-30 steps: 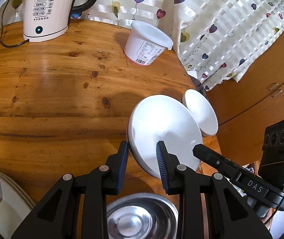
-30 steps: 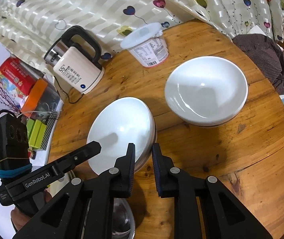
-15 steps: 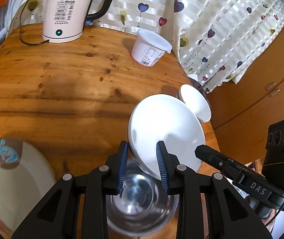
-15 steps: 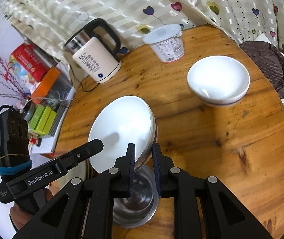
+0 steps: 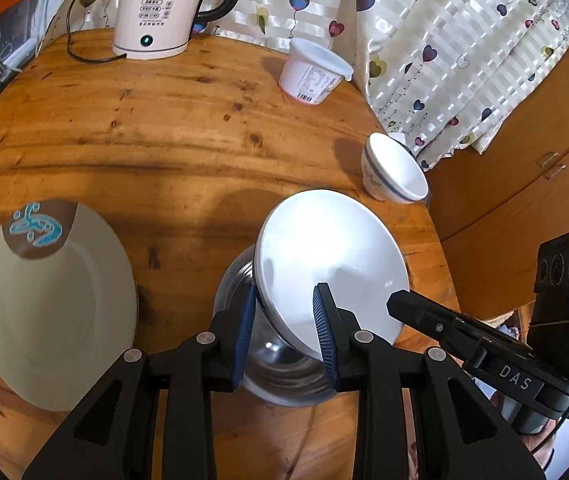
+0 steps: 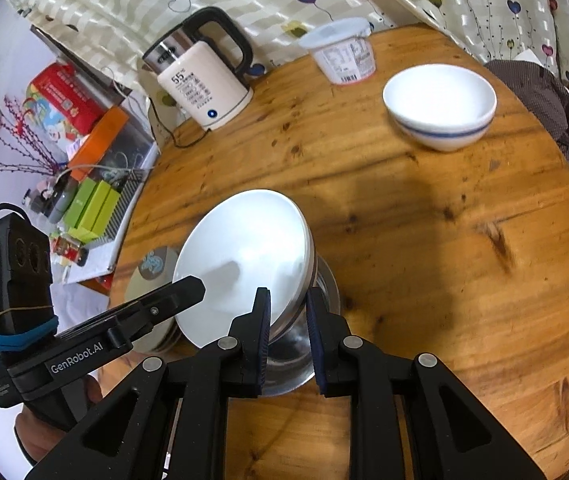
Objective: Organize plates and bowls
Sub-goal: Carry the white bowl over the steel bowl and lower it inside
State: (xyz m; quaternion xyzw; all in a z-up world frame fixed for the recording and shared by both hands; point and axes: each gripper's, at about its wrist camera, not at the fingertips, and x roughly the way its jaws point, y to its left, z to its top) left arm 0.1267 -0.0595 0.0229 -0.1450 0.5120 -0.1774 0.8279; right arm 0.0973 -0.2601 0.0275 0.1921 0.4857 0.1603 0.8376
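The white bowl (image 5: 330, 264), gripped at opposite rims by the left gripper (image 5: 286, 330) and right gripper (image 6: 288, 330), is travelling away from the blue-banded bowl (image 6: 440, 106) and over the steel bowl (image 5: 280, 372).

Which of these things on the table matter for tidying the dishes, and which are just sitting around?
Part of the job: white plate held by both grippers, steel bowl beneath it, blue-striped bowl, beige plate.

Just lying about: kettle, lidded tub, dark cloth.
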